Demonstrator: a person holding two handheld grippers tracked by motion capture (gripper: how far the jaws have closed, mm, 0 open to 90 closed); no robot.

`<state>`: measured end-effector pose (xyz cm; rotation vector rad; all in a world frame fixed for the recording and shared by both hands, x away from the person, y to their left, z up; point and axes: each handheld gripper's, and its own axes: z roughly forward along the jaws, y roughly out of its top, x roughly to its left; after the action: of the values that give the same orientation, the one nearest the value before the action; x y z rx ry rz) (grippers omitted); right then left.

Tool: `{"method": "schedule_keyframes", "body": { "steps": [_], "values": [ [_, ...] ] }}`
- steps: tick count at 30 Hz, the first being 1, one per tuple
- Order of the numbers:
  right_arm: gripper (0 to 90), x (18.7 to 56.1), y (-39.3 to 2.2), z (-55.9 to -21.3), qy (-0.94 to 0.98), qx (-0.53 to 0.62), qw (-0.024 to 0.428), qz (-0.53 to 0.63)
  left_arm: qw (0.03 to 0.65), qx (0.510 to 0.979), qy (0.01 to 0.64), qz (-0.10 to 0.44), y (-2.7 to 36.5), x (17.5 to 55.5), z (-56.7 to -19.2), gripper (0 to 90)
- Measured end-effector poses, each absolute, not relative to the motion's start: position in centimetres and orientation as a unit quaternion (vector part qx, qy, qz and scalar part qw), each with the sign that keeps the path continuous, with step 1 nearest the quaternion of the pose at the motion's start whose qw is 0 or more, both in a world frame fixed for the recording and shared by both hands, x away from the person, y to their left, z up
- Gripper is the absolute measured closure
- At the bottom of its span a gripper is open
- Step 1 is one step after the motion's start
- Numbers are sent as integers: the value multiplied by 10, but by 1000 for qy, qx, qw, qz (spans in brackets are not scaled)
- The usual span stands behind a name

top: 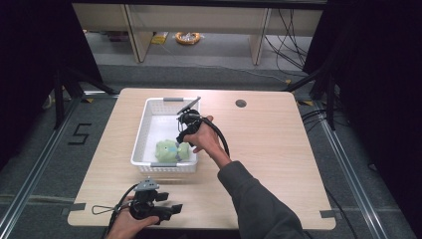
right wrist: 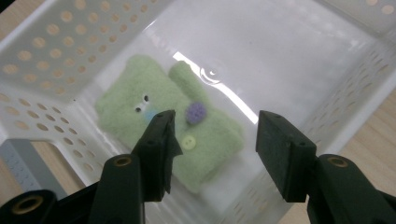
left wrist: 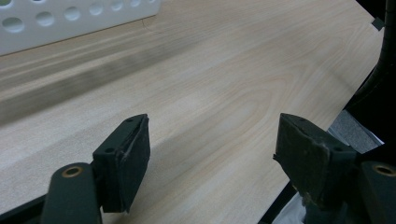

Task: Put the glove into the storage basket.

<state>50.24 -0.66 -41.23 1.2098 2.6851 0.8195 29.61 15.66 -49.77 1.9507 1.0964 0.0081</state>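
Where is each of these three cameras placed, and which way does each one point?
High view: above the person's side, facing forward and down on the pale wooden table; both hands show, left gripper and right gripper.
Left gripper view: rides that gripper, looking across bare tabletop; its black jaws stand apart.
Right gripper view: looks down into the white perforated plastic basket at the green felt toy; jaws open above it.
Shared: basket and toy, high and right gripper views.

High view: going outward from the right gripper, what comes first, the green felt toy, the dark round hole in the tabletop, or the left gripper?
1. Green felt toy, just below the right gripper, in the white basket.
2. Dark round hole, toward the far right of the table.
3. Left gripper, at the near edge.
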Motion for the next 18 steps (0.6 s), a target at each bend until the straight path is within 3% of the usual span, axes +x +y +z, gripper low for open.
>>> {"method": "schedule_keyframes", "body": {
  "steps": [18],
  "values": [
    [405,461,-64,-381,863,360,22,354,439,780,446,4,159,299,-497,252]
  ]
}}
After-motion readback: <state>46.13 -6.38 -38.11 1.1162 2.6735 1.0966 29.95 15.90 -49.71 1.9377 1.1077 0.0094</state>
